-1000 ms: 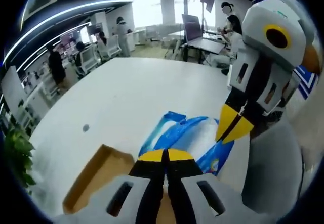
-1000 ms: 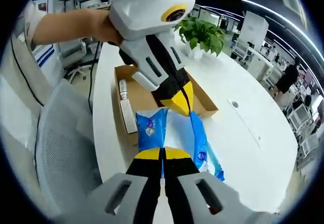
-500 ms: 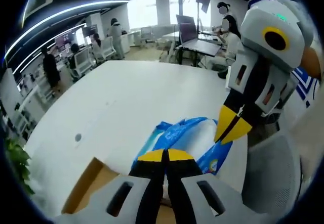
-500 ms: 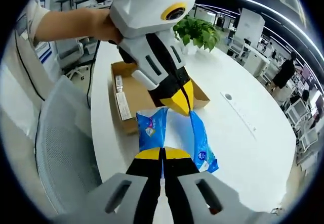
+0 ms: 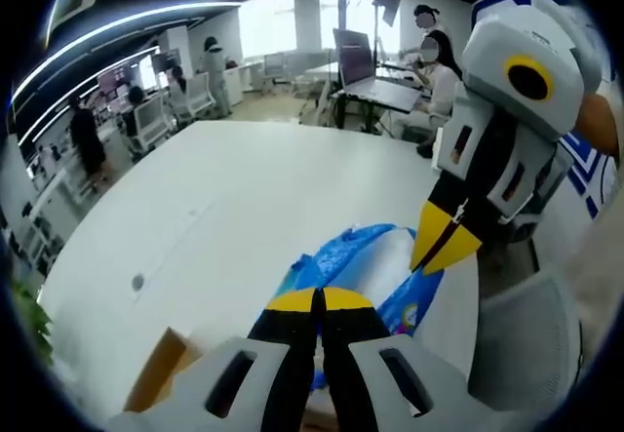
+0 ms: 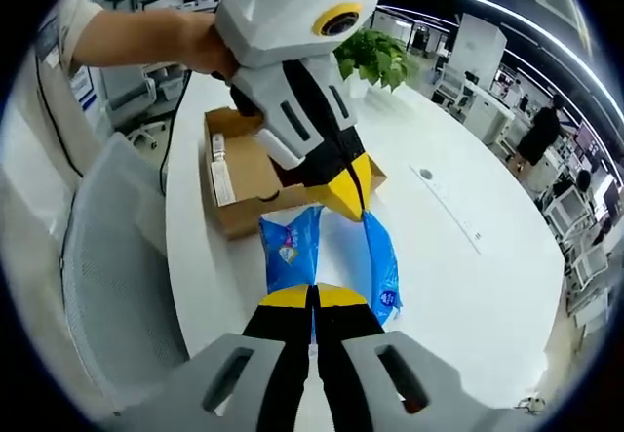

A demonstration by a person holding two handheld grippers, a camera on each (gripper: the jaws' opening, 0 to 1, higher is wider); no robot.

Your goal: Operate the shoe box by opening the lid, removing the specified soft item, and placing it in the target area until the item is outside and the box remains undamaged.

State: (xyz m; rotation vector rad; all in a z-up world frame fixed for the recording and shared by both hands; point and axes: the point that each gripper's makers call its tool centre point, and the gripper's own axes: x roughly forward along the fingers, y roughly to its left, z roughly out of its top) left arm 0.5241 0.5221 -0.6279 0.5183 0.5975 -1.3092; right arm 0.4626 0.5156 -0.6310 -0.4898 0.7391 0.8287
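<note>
Holding: both grippers pinch a blue-and-white soft pack (image 6: 327,256) by opposite ends, so it hangs stretched between them above the white table (image 6: 468,286).
Left gripper (image 6: 349,190): jaws together on the far edge of the pack, seen in the right gripper view; a hand (image 6: 200,47) grips its body.
Right gripper (image 6: 314,297): jaws clamped on the near edge of the pack; it also enters the left gripper view (image 5: 444,247), tips closed on the wrapper.
Item location: outside the shoe box (image 6: 244,174), just beside it over bare tabletop.
Box: brown cardboard, open-topped, near the table's edge; no damage visible.
Handling, by judgement: light, limp and crinkly, with a slick film wrapper; it sags in the middle.
Best hold: the sealed end seams, where film is doubled and slips least.
</note>
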